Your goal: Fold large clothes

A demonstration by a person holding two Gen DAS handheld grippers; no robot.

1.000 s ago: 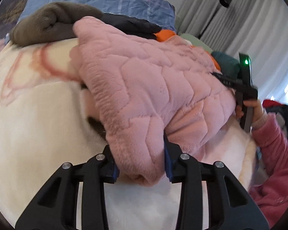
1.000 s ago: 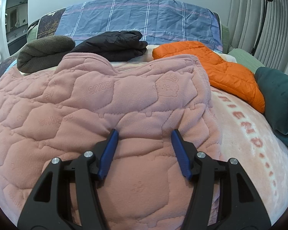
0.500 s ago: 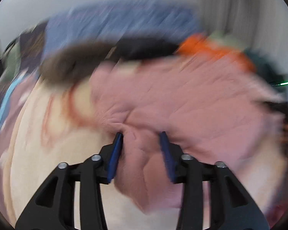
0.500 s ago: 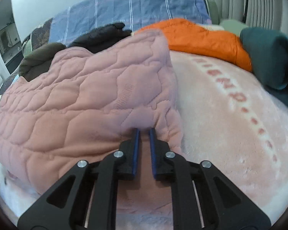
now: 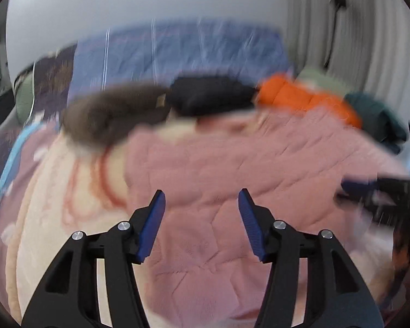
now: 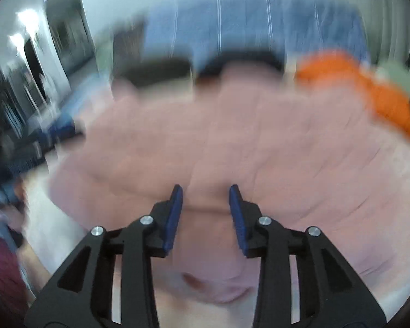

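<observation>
Both views are smeared by motion blur, so fine detail is lost. In the left wrist view, going left to right, a cream bed blanket [image 5: 49,218] with reddish looping marks covers the bed. A folded brown garment [image 5: 114,114] lies at its far edge, then a black garment [image 5: 210,98], an orange puffer jacket [image 5: 309,101] and a dark teal garment [image 5: 380,120], all in front of a blue plaid pillow [image 5: 177,52].

The pink quilted fleece garment [image 5: 232,169] lies spread on the bed in the middle, near the cameras, its long axis running across the picture from left to right. Which end is its collar I cannot tell.

The left gripper [image 5: 202,221] hangs over the near part of the pink garment; its blue-padded fingers [image 5: 151,224] stand apart and are closing slightly, pressing on nothing.

At the right edge the right gripper [image 5: 369,191] shows as a dark blur. In its own view, its fingers [image 6: 173,218] are parting above the pink fabric [image 6: 232,142], gripping nothing.
</observation>
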